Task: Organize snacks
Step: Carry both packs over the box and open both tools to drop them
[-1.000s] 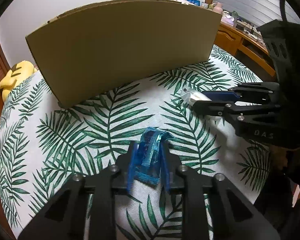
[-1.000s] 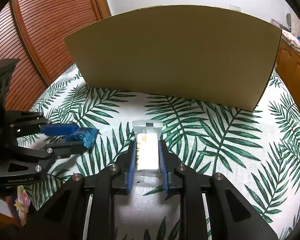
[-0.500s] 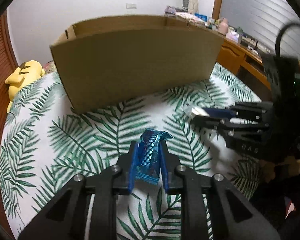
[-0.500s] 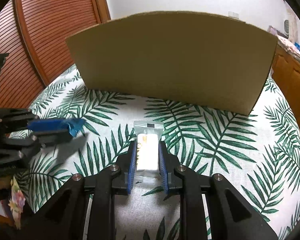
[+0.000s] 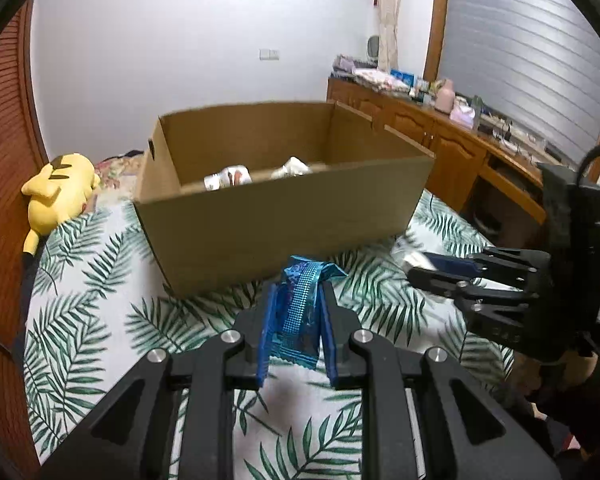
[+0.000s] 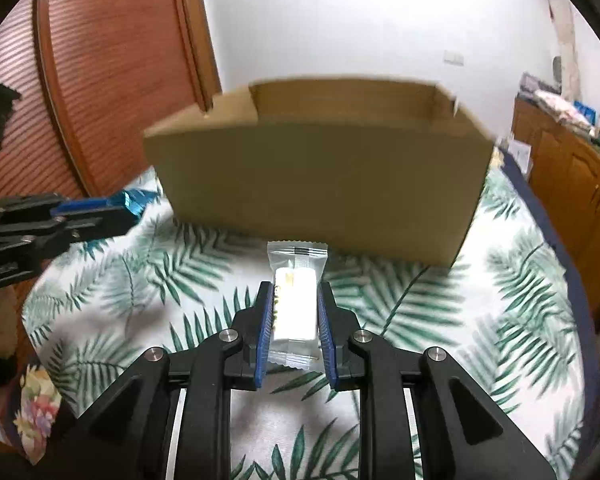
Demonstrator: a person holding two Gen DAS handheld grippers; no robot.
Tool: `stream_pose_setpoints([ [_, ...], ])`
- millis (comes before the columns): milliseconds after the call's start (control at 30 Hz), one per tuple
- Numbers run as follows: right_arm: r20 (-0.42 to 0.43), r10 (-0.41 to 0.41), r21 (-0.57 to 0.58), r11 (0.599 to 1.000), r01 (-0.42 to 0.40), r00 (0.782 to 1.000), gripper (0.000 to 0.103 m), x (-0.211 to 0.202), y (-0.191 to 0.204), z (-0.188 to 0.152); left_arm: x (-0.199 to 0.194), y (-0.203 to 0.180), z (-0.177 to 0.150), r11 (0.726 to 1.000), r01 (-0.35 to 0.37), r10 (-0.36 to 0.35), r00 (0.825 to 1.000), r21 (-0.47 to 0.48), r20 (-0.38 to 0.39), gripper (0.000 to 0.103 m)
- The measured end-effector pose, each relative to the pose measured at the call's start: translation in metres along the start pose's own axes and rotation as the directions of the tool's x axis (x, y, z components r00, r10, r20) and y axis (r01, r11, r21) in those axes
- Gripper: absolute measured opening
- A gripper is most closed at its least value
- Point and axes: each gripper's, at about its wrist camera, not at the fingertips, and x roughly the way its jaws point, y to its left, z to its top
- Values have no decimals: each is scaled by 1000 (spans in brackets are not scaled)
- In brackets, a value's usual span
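Note:
My left gripper (image 5: 296, 304) is shut on a shiny blue snack packet (image 5: 300, 308) and holds it above the leaf-print cloth, in front of the open cardboard box (image 5: 284, 216). Several white snack packets (image 5: 228, 176) lie inside the box. My right gripper (image 6: 294, 304) is shut on a clear packet with a white bar (image 6: 296, 300), also short of the box (image 6: 320, 192). The right gripper shows in the left wrist view (image 5: 440, 272) at the right; the left gripper shows in the right wrist view (image 6: 112, 212) at the left.
The box stands on a surface covered with a green leaf-print cloth (image 5: 100, 312). A yellow plush toy (image 5: 56, 192) lies left of the box. A wooden cabinet (image 5: 440, 140) with clutter runs along the right wall. Brown slatted doors (image 6: 100, 80) stand at the left.
Both grippers have risen with their packets. The left wrist view now looks over the box rim to the packets inside; the right wrist view now shows its open top edge.

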Motion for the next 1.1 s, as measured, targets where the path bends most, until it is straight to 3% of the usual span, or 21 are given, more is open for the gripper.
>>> stream_pose_setpoints([
  [533, 145, -15, -30, 999, 19, 989, 20, -56, -10, 61, -17, 20, 55, 999, -36, 39, 992, -32, 122, 19],
  [1100, 188, 0, -71, 997, 14, 982, 20, -16, -31, 120, 40, 60, 113, 996, -53, 65, 986, -76, 154, 19],
])
